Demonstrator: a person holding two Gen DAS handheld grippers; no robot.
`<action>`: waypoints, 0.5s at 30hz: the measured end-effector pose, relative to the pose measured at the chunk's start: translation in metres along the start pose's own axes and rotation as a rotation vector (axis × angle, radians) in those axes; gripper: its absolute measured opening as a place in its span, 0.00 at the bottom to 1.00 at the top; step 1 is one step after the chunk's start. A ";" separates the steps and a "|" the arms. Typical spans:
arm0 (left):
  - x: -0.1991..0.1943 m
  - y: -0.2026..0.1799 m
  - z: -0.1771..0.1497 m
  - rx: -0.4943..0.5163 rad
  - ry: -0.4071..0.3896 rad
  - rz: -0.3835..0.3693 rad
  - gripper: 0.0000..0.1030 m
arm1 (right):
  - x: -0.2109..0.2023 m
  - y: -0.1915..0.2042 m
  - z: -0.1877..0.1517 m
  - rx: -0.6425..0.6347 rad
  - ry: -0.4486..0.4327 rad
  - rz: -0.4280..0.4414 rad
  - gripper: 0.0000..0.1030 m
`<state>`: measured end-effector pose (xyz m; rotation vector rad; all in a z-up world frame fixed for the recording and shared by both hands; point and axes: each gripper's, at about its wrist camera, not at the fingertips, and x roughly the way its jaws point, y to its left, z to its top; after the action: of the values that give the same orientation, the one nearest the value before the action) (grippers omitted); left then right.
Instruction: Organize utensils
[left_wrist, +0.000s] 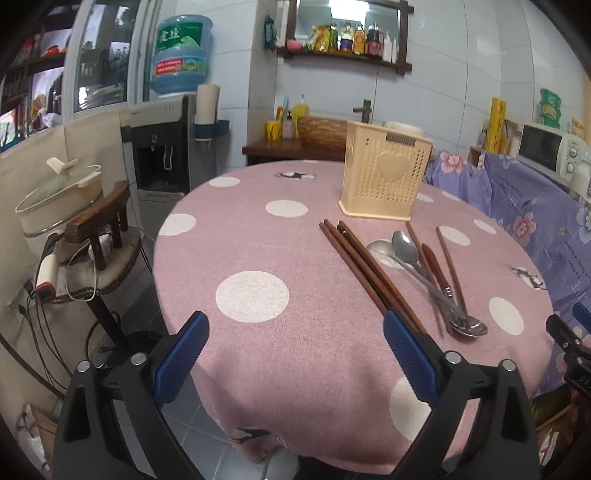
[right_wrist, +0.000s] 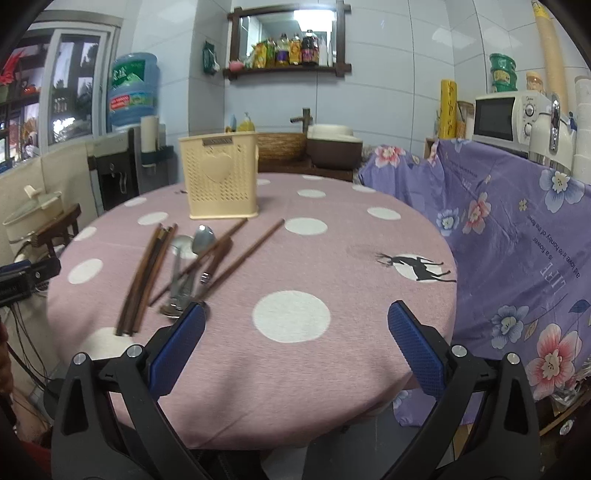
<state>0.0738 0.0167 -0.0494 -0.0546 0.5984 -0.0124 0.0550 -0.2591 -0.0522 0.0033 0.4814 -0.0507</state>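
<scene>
Both wrist views over table (left_wrist: 295, 258), forward.

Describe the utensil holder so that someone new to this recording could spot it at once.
Start at the round table with the pink, white-dotted cloth. At its far side, beyond the loose chopsticks and spoons, stands the utensil holder. It is the only upright thing on the cloth: a cream plastic box with perforated walls and a raised heart on its front.

**Readable text**

The purple cloth (right_wrist: 517, 229) carries upside-down print: "LIFE" in large letters and a line reading roughly "and love are the honey of life is a flower". The water jug (left_wrist: 181, 55) label has Chinese characters, too blurred to read. The holder (left_wrist: 384, 173) nameplate is illegible.
</scene>
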 end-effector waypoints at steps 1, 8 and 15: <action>0.006 -0.001 0.004 0.013 0.015 0.001 0.83 | 0.005 -0.003 0.003 0.007 0.007 0.000 0.95; 0.052 -0.011 0.034 0.046 0.133 -0.077 0.68 | 0.043 0.010 0.029 0.009 0.094 0.152 0.94; 0.061 -0.002 0.048 0.014 0.132 -0.060 0.67 | 0.085 0.073 0.055 -0.118 0.224 0.385 0.62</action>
<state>0.1516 0.0155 -0.0443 -0.0585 0.7288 -0.0787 0.1591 -0.1911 -0.0439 -0.0142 0.7003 0.3593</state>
